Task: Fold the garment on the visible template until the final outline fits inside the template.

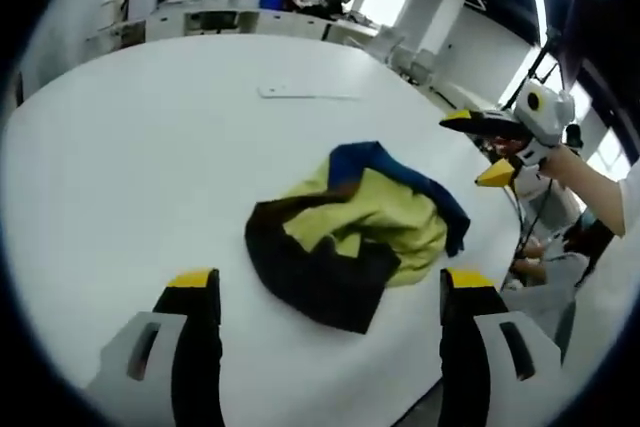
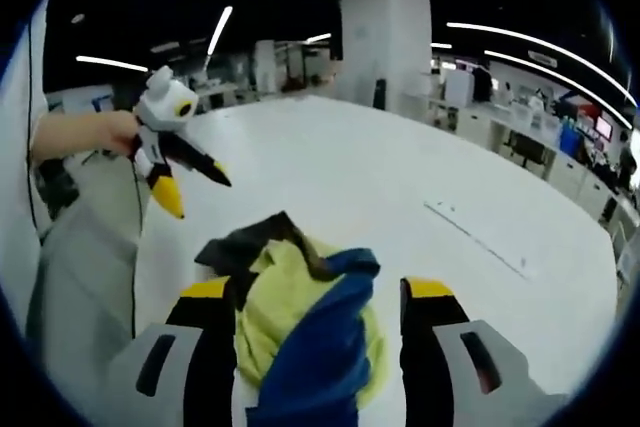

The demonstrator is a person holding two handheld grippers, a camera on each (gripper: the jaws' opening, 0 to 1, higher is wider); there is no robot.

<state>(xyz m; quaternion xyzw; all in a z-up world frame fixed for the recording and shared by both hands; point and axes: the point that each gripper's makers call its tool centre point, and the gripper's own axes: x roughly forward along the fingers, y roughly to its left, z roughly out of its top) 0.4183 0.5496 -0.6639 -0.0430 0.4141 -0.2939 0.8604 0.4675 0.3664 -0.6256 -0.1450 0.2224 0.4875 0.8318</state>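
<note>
Garment (image 1: 350, 232): crumpled heap on white table (image 1: 150, 147). Left gripper (image 1: 330, 292), right gripper (image 2: 320, 302): jaws apart, empty. Advice: spread flat before folding.

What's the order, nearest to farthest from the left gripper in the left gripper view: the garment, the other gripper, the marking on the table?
1. The garment, crumpled just ahead between the open jaws of the left gripper.
2. The right gripper, raised off to the right.
3. The table marking, far across the white table.

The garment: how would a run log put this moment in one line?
garment: crumpled, unfolded, on white table | left gripper: open, empty | right gripper: open, empty | fold: not started
</note>
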